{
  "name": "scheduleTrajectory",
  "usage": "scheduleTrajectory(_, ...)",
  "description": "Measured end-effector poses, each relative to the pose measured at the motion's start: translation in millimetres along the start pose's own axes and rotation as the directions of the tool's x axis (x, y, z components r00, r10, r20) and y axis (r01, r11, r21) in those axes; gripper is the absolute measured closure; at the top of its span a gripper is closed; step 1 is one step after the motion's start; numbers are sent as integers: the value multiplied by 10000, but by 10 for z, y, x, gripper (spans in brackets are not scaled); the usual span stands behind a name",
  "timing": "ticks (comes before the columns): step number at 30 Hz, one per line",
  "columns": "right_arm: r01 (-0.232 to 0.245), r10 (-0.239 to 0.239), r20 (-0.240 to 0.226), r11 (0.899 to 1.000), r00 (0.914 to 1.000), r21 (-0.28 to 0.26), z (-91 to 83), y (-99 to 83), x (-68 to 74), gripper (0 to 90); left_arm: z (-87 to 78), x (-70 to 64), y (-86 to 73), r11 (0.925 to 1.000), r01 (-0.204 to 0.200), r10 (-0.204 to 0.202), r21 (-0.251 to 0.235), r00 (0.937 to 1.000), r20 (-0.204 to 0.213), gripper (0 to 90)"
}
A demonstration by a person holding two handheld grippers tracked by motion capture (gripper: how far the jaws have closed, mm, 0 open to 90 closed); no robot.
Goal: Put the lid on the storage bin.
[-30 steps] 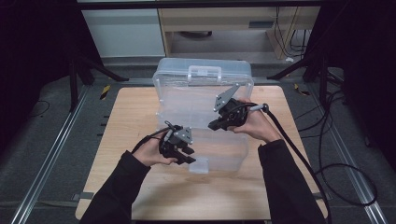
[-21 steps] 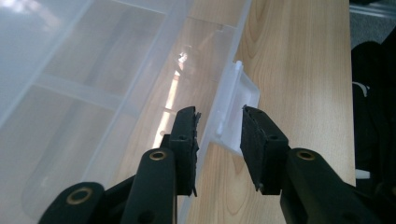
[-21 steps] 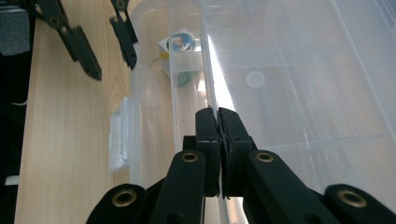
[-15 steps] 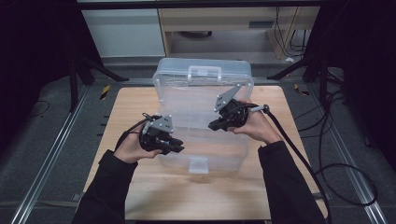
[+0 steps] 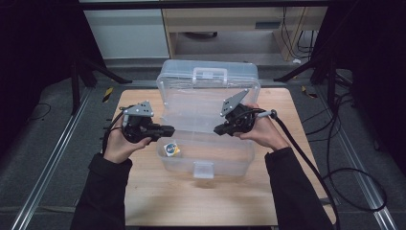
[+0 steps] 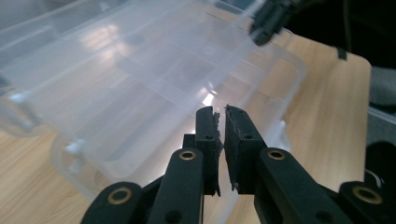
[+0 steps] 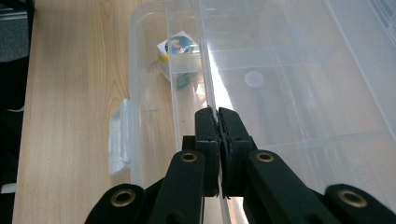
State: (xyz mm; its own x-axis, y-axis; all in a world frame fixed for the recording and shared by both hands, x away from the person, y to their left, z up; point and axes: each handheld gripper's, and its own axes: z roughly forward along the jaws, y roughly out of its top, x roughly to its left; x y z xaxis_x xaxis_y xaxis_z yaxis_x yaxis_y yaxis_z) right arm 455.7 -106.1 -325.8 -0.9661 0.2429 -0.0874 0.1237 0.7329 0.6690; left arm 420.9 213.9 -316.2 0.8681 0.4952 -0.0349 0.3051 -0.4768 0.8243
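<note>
A clear plastic storage box [image 5: 206,163] stands mid-table with its lid [image 5: 209,91] raised part-way. My right gripper [image 5: 219,130] is shut on the lid's front edge [image 7: 205,70] and holds it up. Inside the box, at the front left corner, lies a small white item [image 5: 171,149] printed in blue and yellow, also seen as the item [image 7: 179,44]. My left gripper [image 5: 170,129] hovers just left of the box, level with the rim; its jaws [image 6: 220,112] are shut with nothing between them. The right gripper [image 6: 267,24] shows beyond the lid.
The box's white front latch [image 5: 203,169] hangs open; it is the latch [image 7: 119,137] at the left in the right gripper view. The wooden table [image 5: 143,201] has bare room in front and to both sides. Cables [image 5: 335,172] trail off to the right; dark stands flank the table.
My left gripper has pulled back from over the box's front left corner to outside its left wall. The small item now shows where it had been. The right gripper held still.
</note>
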Motion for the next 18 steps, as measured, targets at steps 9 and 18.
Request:
scheduleTrajectory(9,-3,3,93,10000,10000,56,2,4,36,880,-49,218,-16,9891,896,-981,-1169,9928,-686,885)
scheduleTrajectory(18,79,-83,271,9998,9996,157,12,1,91,875,91,407,14,9873,1287,-1387,-933,9843,-1095,888)
